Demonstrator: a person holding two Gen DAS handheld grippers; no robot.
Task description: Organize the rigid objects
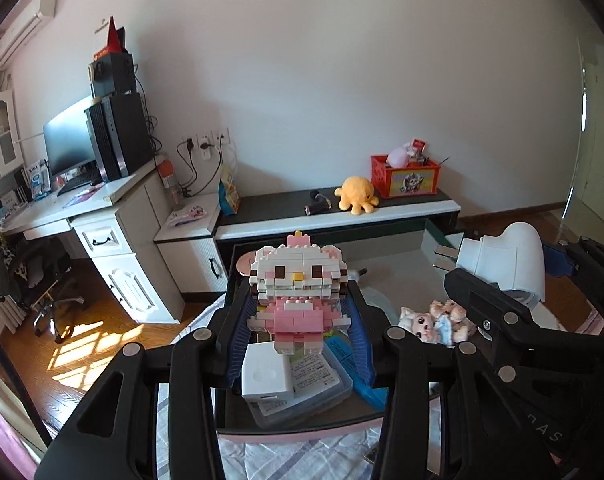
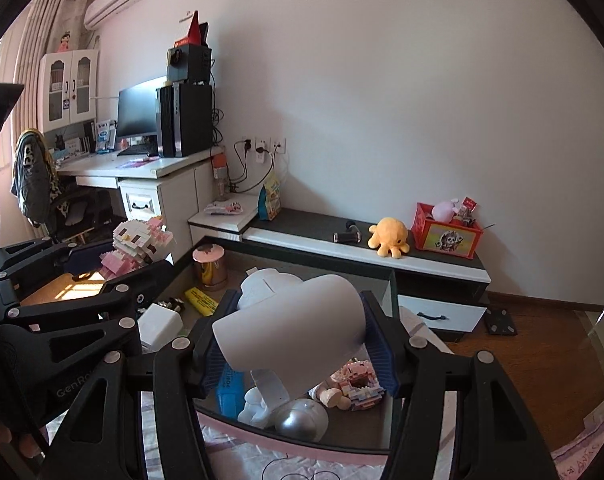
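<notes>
My left gripper (image 1: 299, 316) is clamped on one brick-built kitten figure (image 1: 297, 280), held upright between the blue pads, head above the fingertips. My right gripper (image 2: 297, 328) is clamped across one white astronaut figure (image 2: 293, 320); its long axis runs forward and away from me, the feet end pointing toward the wall. Both loads hang clear above the glass-topped table (image 1: 302, 426), so neither is placed yet.

The relation that matters: the table surface lies directly below and slightly ahead of both tools, so in my judgement the coming move is a descent. The left gripper is the one over the nearer edge.

Count on the table, below the left tool: one white cube (image 1: 266, 378), one clear flat case (image 1: 322, 384), one blue marker (image 1: 366, 384), one small doll (image 1: 434, 322). Below the right tool: one silver ball (image 2: 302, 420), one second brick figure (image 2: 360, 384), one yellow marker (image 2: 201, 301), one pink-lidded tin (image 2: 209, 264). Free space looks scarce beneath both figures; I would pick a gap before lowering.
</notes>
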